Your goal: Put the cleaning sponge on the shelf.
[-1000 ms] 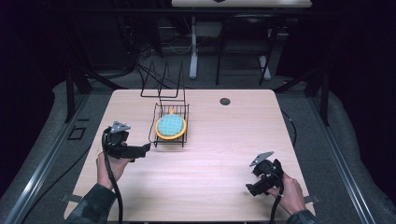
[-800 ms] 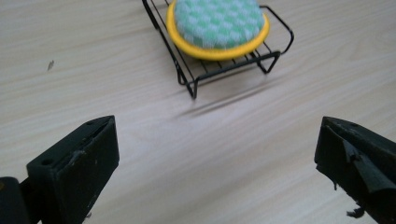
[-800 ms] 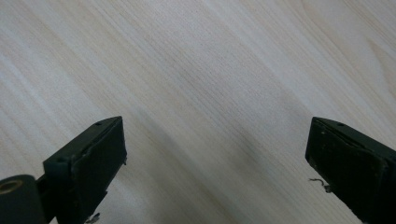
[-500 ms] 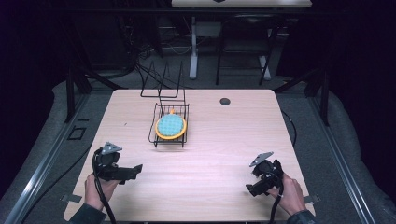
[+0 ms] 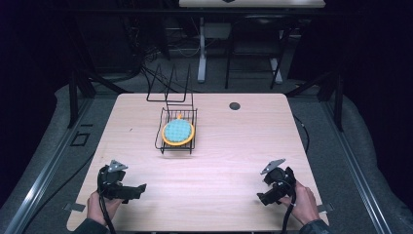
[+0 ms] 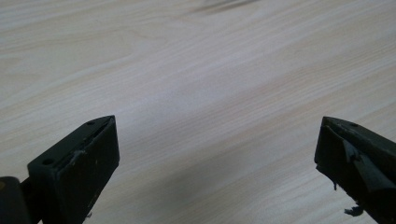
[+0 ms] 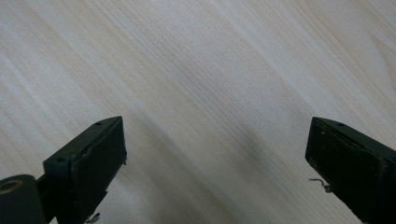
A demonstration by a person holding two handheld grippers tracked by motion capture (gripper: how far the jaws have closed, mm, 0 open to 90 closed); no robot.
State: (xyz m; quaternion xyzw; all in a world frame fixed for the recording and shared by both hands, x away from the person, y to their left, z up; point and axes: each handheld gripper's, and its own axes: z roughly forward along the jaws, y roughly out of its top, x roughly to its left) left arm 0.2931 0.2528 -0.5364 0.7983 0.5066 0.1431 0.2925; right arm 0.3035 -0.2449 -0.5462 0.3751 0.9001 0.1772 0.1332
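A black wire rack [image 5: 173, 142] stands at the middle of the light wooden table [image 5: 219, 126]. In it lies an orange-rimmed plate with a turquoise centre [image 5: 178, 131]. My left gripper [image 5: 139, 188] rests low at the table's front left, held in a hand, well apart from the rack. In the left gripper view its jaws stand wide apart over bare wood, so the left gripper [image 6: 217, 163] is open with nothing between them. My right gripper [image 5: 262, 198] sits at the front right, also hand-held. In its own view the right gripper [image 7: 217, 168] is open over bare wood.
A small dark round hole [image 5: 234, 106] marks the table's far side, right of the rack. Tall wire prongs [image 5: 168, 85] rise behind the rack at the far edge. Dark floor, cables and another table's legs [image 5: 202, 53] lie beyond.
My left gripper has drawn back from beside the rack towards the table's front left corner. The right gripper has stayed in place.
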